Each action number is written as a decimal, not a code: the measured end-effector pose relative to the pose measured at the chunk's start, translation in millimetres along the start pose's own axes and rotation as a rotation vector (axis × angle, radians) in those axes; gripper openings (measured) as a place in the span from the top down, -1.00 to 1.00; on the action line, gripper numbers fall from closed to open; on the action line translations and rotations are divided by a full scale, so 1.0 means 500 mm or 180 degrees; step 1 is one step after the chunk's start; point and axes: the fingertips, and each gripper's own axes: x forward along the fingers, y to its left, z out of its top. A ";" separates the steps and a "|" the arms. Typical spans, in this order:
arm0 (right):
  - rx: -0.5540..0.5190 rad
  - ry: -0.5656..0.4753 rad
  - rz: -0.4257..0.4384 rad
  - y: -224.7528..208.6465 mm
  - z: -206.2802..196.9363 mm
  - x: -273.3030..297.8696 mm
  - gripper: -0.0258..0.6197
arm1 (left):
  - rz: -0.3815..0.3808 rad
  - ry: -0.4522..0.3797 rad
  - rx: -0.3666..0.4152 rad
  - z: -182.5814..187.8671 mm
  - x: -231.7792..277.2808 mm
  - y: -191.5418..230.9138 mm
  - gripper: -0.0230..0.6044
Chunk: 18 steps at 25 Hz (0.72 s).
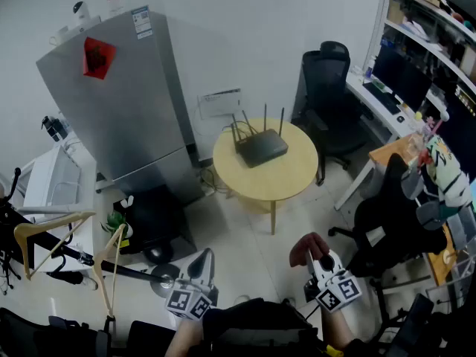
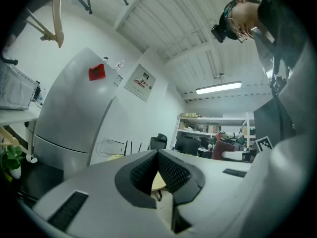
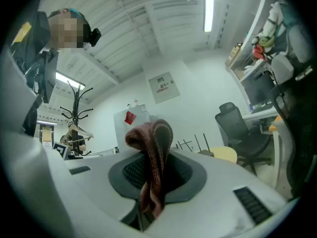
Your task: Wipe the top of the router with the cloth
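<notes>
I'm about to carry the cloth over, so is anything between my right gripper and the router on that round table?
Nothing visible blocks it. Only bare floor lies between the right gripper, shut on the cloth, and the round table. The router is bare on top, antennas at its far edge.

Head camera looks steeply down; both gripper cameras face the far round table (image 1: 294,181).
</notes>
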 end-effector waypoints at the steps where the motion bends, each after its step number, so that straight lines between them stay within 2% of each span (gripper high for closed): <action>1: -0.0026 0.0006 -0.0010 0.008 -0.001 0.007 0.73 | -0.0007 0.0001 0.0003 0.004 -0.001 0.009 0.92; 8: -0.0145 0.0111 -0.0070 0.029 -0.002 0.031 0.73 | 0.0032 0.0017 0.0017 0.009 0.009 0.065 0.92; 13: 0.0003 0.0119 -0.0207 -0.026 -0.011 0.034 0.73 | 0.0069 0.0101 -0.0023 -0.014 0.035 0.067 0.92; 18: 0.0022 0.0093 -0.0054 -0.087 -0.003 0.082 0.73 | 0.0185 0.0079 0.0070 -0.013 0.095 0.062 0.92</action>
